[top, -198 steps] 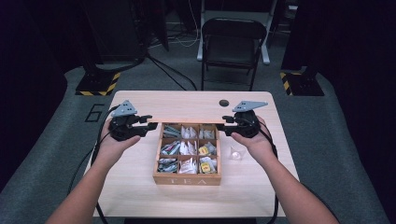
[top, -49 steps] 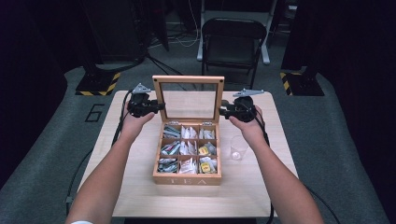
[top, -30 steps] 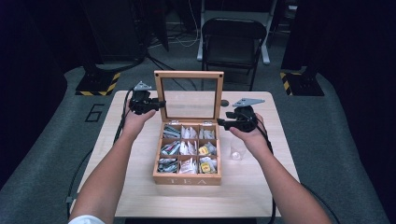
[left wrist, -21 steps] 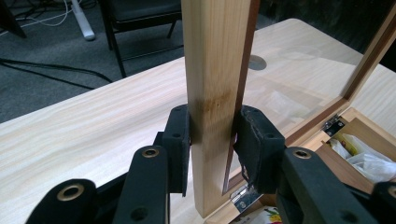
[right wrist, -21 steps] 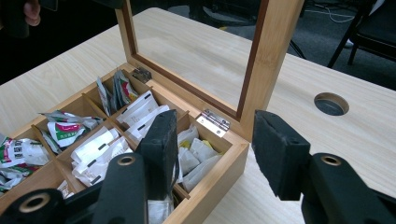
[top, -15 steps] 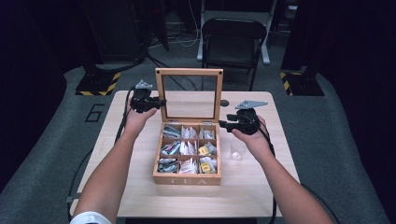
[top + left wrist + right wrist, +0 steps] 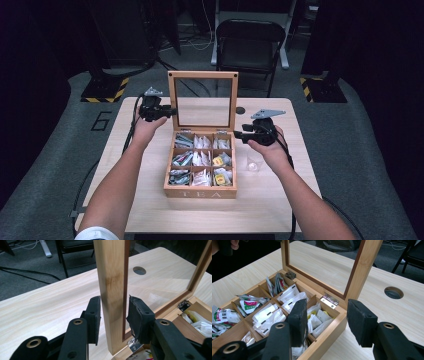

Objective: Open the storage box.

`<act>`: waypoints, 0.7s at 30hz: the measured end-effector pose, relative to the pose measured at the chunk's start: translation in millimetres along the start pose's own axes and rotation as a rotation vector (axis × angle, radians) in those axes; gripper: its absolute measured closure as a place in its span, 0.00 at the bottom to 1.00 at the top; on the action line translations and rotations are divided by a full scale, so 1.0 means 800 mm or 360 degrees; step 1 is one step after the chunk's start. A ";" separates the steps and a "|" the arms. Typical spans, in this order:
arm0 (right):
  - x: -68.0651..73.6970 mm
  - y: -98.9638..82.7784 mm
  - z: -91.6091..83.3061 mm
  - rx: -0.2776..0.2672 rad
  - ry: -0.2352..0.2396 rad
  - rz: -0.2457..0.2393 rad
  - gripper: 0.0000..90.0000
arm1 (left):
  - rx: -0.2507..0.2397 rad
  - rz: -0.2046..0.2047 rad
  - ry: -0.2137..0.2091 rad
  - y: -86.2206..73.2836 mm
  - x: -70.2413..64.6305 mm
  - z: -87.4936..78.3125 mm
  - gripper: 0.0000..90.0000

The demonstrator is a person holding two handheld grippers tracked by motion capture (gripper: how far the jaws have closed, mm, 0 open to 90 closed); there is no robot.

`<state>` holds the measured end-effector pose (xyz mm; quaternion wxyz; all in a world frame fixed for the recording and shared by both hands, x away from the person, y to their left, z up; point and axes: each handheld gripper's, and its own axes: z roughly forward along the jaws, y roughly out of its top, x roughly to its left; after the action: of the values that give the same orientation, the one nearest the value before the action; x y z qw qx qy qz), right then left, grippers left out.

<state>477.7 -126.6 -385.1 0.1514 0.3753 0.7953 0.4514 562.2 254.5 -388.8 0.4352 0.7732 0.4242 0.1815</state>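
A wooden tea box [image 7: 200, 192] stands open mid-table, its compartments full of tea bags [image 7: 200, 157]. Its glass-paned lid [image 7: 202, 75] is upright. My left gripper [image 7: 170, 111] is at the lid's left frame. In the left gripper view that gripper [image 7: 113, 307] has the wooden frame post [image 7: 110, 270] between its pads, shut on it. My right gripper [image 7: 239, 135] hovers at the box's right rear corner. In the right gripper view this gripper [image 7: 327, 312] is open above the corner compartment, with tea bags [image 7: 267, 312] and the lid [image 7: 362, 265] beyond.
A clear glass [image 7: 254, 162] stands on the table just right of the box, under my right wrist. A round cable hole [image 7: 240, 110] lies behind the box. A black chair [image 7: 247, 45] stands beyond the table's far edge.
The lid went from closed to upright. My right gripper let go of the lid's right frame and dropped to the box's right rear corner. The left one stays on the left frame.
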 end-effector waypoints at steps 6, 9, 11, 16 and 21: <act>0.003 -0.001 -0.001 -0.0002 0.0000 -0.0014 0.57 | -0.0007 -0.0014 -0.0009 -0.002 0.000 -0.008 0.68; 0.007 -0.004 -0.004 0.0002 -0.0007 -0.0026 0.57 | -0.0003 -0.0012 -0.0014 -0.004 0.000 -0.015 0.67; 0.010 -0.007 -0.007 0.0002 -0.0010 -0.0037 0.57 | -0.0014 -0.0007 -0.0020 -0.006 -0.001 -0.019 0.66; 0.018 -0.011 -0.015 0.0003 -0.0013 -0.0082 0.57 | 0.0010 -0.0018 -0.0023 -0.010 -0.004 -0.028 0.66; 0.026 -0.015 -0.022 -0.0001 0.0015 -0.0096 0.57 | 0.0006 -0.0017 -0.0030 -0.013 -0.008 -0.037 0.65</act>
<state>448.0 -126.1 -383.1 0.1612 0.3490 0.8067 0.4488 534.1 267.8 -380.3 0.4386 0.7734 0.4245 0.1709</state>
